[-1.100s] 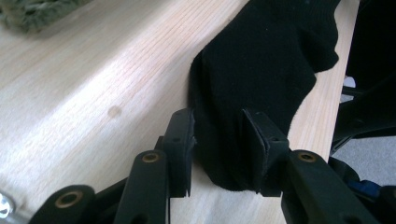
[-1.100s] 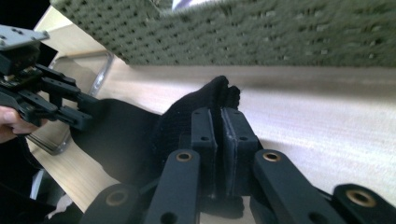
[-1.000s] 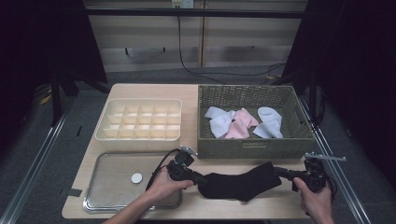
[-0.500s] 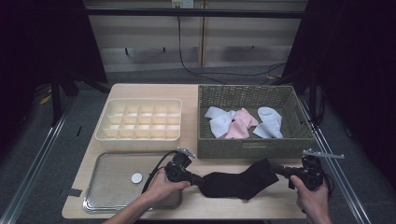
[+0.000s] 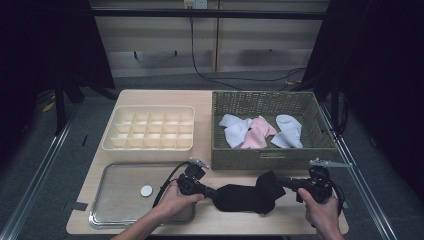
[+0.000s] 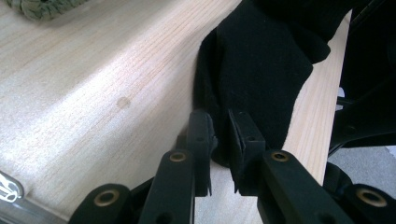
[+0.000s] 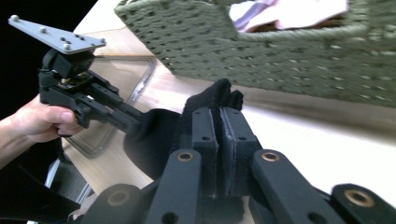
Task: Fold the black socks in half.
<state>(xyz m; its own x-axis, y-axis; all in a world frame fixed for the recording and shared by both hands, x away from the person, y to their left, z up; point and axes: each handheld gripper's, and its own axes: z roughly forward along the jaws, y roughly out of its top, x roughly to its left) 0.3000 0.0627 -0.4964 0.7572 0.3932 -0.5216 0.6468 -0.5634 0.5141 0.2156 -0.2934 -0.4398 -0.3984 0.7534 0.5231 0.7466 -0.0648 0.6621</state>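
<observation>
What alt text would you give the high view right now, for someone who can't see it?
A person's left gripper and right gripper each pinch one end of a black fabric sock at the near edge of a pale wooden table. Behind it sit an olive woven basket of white and pink cloths, a cream compartmented tray and a shallow metal tray.

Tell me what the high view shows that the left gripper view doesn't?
High view alone: the divided tray, the metal tray with a small white disc, and pale socks in the woven basket. Left gripper view alone: the left gripper seen close up, jaws pinching the black sock. Both share that sock and the wooden table.
</observation>
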